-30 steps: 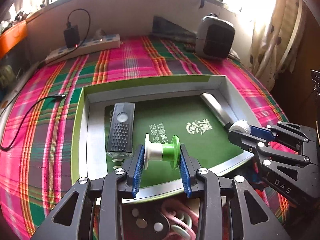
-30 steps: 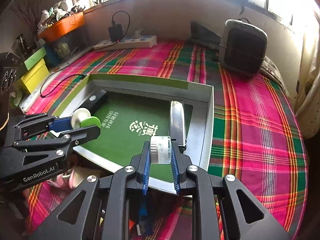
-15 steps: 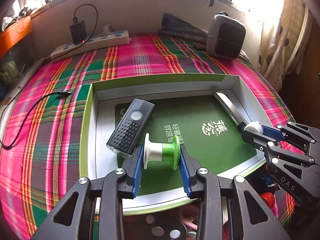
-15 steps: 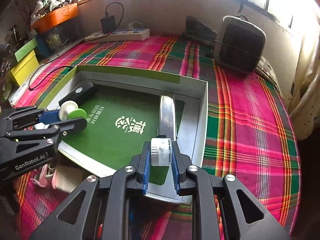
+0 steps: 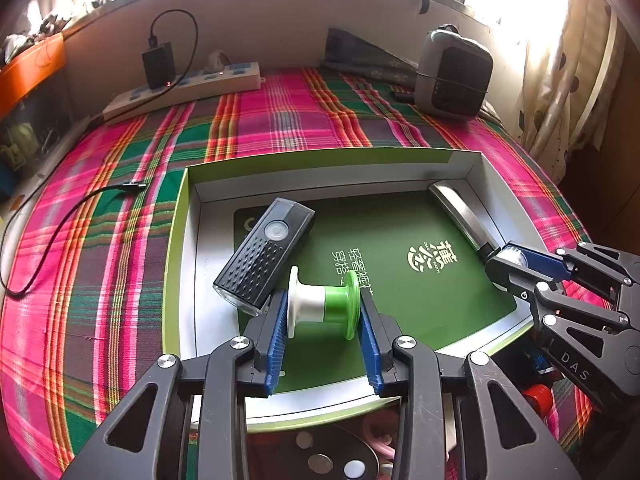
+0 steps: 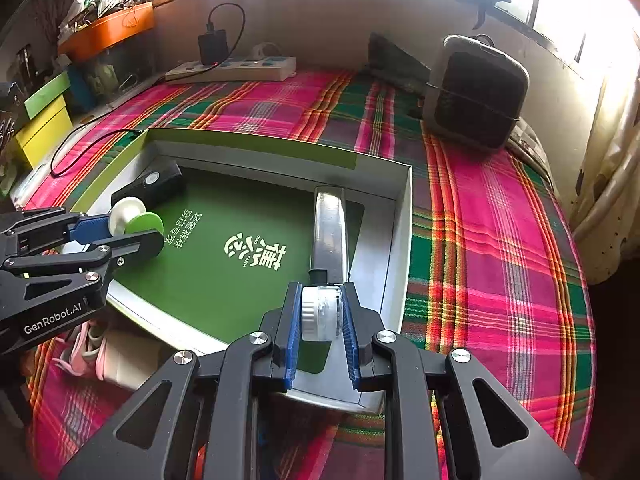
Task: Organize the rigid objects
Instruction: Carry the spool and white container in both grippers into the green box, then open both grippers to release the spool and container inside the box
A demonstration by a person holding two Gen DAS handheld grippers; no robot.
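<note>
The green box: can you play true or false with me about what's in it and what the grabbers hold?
1. The left gripper holds a white and green spool. True.
2. The right gripper is empty. False: it is shut on a small clear jar.
3. A black flashlight lies in the box. True.
4. The tablecloth is plain blue. False: it is pink and green plaid.

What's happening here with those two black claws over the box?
A person is sorting small things into a box on a plaid cloth. The left claw grips a green-and-white spool; the right claw is shut on a small clear tube. A black light and a metal bar already lie inside.
</note>
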